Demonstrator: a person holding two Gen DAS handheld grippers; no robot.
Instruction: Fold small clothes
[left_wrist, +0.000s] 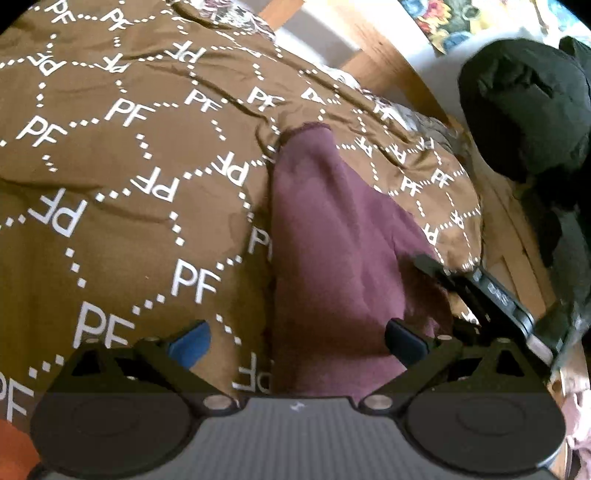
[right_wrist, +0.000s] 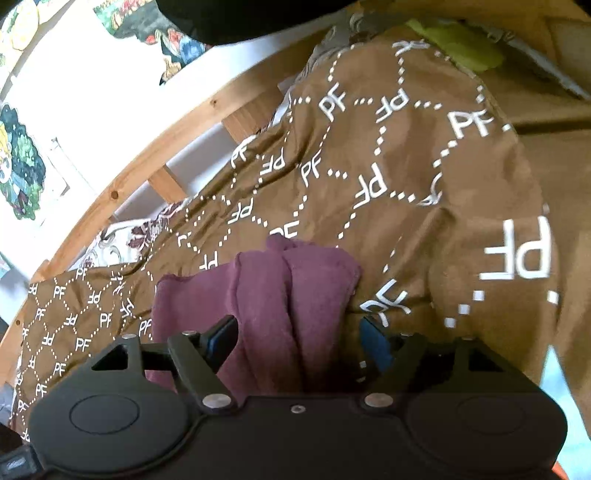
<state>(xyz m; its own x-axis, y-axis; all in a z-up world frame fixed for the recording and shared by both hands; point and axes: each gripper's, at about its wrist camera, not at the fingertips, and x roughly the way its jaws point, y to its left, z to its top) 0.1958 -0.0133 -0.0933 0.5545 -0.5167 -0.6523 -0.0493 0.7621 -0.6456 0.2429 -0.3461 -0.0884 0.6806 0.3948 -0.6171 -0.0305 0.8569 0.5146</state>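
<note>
Left gripper (left_wrist: 297, 341) sat nearest the lens in the left wrist view, fingers spread wide, blue pads at 8 and 4 o'clock. Between them lay the maroon garment (left_wrist: 325, 236), running from 6 o'clock up toward 12, its hemmed end near frame centre. No pad was seen pressing the cloth; the right-hand pad overlapped its edge, contact not certain.

Right gripper (right_wrist: 299, 341) in its own view also had its fingers apart, a bunched fold of the garment (right_wrist: 280, 291) lying between them. The left blue pad sat against the cloth at 9 o'clock of the fold; the other pad stood just off its edge at 3 o'clock. Not clamped as far as could be told. In the left wrist view, the tip of this second gripper (left_wrist: 480, 288) appeared at 4 o'clock, at the garment's right edge.

Garment rested on the brown bedspread (left_wrist: 129, 177) printed with white "PF" letters and dotted lines, which covered the bed in both views (right_wrist: 424, 184). An orange patch (left_wrist: 14, 446) showed at 7 o'clock, partly cut off.

Farther out, a wooden bed frame (right_wrist: 147, 162) ran diagonally from 8 to 1 o'clock in the right wrist view. A dark bundle (left_wrist: 524, 110) sat at 2 o'clock in the left wrist view. Beyond the frame was a white wall with colourful pictures (right_wrist: 22, 162). A green item (right_wrist: 458, 40) lay at 1 o'clock at the far edge of the bedspread.
</note>
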